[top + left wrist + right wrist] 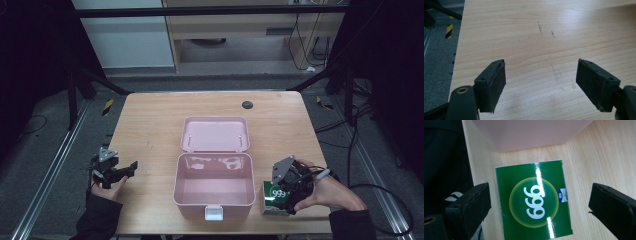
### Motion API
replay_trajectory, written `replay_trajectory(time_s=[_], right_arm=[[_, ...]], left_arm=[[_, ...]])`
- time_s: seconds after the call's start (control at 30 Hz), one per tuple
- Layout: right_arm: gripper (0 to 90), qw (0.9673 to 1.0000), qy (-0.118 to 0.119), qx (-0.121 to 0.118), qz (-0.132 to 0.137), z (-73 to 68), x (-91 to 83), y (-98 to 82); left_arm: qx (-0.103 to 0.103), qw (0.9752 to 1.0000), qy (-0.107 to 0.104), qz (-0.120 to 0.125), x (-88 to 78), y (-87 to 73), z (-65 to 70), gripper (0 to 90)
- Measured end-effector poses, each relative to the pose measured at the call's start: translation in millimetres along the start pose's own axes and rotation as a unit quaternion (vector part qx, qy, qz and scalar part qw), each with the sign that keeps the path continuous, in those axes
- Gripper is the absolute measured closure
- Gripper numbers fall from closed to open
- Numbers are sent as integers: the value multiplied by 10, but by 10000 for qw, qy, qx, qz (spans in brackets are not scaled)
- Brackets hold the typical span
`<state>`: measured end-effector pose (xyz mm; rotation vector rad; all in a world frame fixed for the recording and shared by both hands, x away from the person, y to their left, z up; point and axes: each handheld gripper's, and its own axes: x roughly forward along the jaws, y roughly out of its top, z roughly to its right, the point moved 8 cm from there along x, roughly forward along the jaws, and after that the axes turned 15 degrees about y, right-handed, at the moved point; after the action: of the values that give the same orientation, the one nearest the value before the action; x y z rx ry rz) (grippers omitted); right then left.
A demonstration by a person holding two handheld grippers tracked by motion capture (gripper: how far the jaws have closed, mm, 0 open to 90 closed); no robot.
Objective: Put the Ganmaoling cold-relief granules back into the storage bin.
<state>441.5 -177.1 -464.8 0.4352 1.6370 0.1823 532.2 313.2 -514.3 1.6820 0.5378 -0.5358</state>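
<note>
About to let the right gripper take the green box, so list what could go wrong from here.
1. The green box lies flat near the table's front edge; a jaw that clips it rather than straddling it could push it off.
2. It lies close beside the open pink case, so the right gripper, now open over the box, may knock the case wall while closing.

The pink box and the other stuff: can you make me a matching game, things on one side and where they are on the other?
Things:
1. pink box
2. green box
3. left gripper
4. black disc

Places or states:
A. far side of the table
B. open over bare wood
C. middle of the table, lid open
D. under the open right gripper

Pairs: 1-C, 2-D, 3-B, 4-A
</note>
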Motion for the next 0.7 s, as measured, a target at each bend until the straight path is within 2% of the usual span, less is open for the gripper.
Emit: replay_trajectory(time_s=[0.7], right_arm=[[40,9995,140,33,-276,23,233,-61]], left_arm=[[4,10000,8,0,-3,-1,-5,231]])
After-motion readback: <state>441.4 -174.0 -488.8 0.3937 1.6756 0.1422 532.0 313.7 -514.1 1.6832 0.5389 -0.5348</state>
